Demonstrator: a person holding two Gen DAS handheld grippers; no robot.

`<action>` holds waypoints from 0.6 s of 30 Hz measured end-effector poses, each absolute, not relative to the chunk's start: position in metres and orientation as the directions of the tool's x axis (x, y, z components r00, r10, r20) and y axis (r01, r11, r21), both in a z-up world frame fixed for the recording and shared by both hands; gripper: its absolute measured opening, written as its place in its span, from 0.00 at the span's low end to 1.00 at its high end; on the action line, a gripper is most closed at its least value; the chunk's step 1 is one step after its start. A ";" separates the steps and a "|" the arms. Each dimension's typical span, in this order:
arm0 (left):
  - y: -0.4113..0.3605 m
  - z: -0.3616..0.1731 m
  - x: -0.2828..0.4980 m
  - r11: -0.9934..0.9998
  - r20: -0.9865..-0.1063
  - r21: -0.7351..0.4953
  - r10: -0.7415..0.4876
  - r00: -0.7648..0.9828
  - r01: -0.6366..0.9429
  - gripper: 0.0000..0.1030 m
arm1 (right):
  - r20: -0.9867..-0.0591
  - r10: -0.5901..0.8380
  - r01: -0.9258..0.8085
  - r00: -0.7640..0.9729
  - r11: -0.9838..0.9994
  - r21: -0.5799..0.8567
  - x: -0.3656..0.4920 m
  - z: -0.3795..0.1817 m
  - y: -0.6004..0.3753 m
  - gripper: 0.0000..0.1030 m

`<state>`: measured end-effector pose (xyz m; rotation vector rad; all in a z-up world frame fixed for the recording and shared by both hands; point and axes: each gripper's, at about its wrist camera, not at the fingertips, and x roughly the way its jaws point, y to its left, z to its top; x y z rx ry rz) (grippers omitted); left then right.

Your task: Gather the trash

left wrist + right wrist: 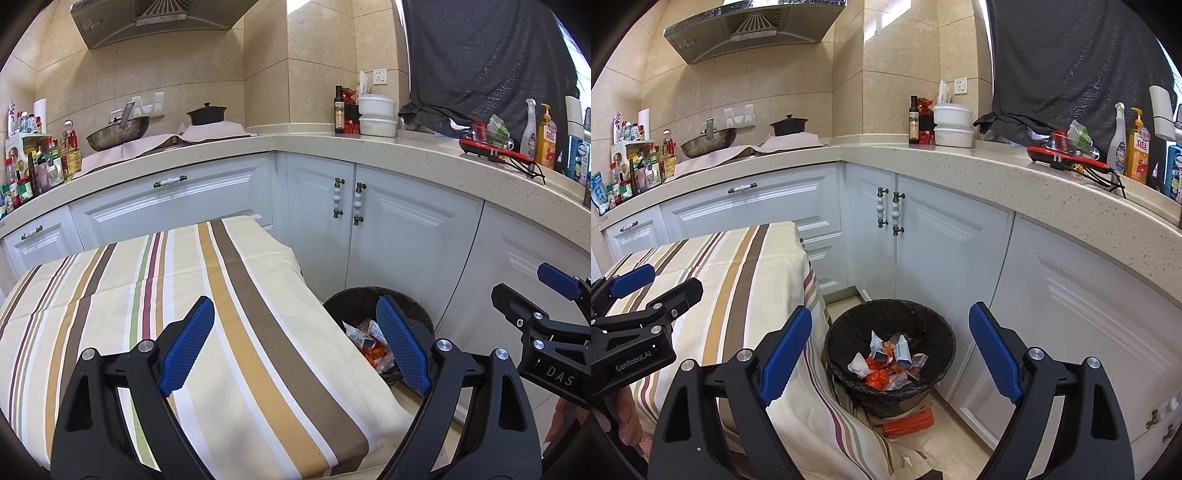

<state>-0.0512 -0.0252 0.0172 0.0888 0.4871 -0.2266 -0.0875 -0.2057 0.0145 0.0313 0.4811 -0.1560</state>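
Observation:
A black-lined trash bin (846, 332) stands on the floor between the table and the white cabinets. Orange and white wrappers and small cartons (886, 363) lie inside it. The bin also shows in the left wrist view (347, 306), partly behind the table edge. My right gripper (890, 347) is open and empty, above the bin. My left gripper (295, 343) is open and empty, over the right edge of the striped tablecloth (147, 314). The right gripper shows at the right of the left wrist view (532, 295). The left gripper shows at the left of the right wrist view (650, 284).
White cabinets (953, 258) run under a speckled counter (960, 162). On it are a wok (709, 140), a black pot (788, 125), white bowls (953, 125), an oil bottle (914, 120), a red tray (1067, 157) and cleaner bottles (1137, 147). An orange packet (908, 424) lies on the floor by the bin.

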 end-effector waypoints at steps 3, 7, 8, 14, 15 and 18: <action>-0.024 0.018 -0.053 0.971 -0.470 0.028 -0.195 0.861 0.235 0.85 | -0.456 -0.142 0.156 0.878 0.988 -0.007 -0.090 0.015 -0.205 0.82; -0.025 0.019 -0.056 0.972 -0.467 0.028 -0.195 0.862 0.235 0.85 | -0.451 -0.141 0.155 0.881 0.988 -0.006 -0.093 0.015 -0.204 0.82; -0.025 0.019 -0.056 0.971 -0.467 0.028 -0.195 0.862 0.236 0.85 | -0.451 -0.140 0.154 0.881 0.988 -0.005 -0.093 0.016 -0.204 0.82; -0.025 0.020 -0.057 0.971 -0.467 0.024 -0.200 0.862 0.238 0.85 | -0.451 -0.142 0.156 0.881 0.988 -0.006 -0.093 0.016 -0.205 0.82; -0.025 0.019 -0.056 0.971 -0.468 0.021 -0.201 0.860 0.239 0.85 | -0.450 -0.142 0.156 0.881 0.988 -0.006 -0.094 0.016 -0.205 0.82; -0.025 0.020 -0.057 0.971 -0.470 0.019 -0.200 0.860 0.237 0.85 | -0.451 -0.141 0.156 0.881 0.988 -0.006 -0.094 0.015 -0.205 0.82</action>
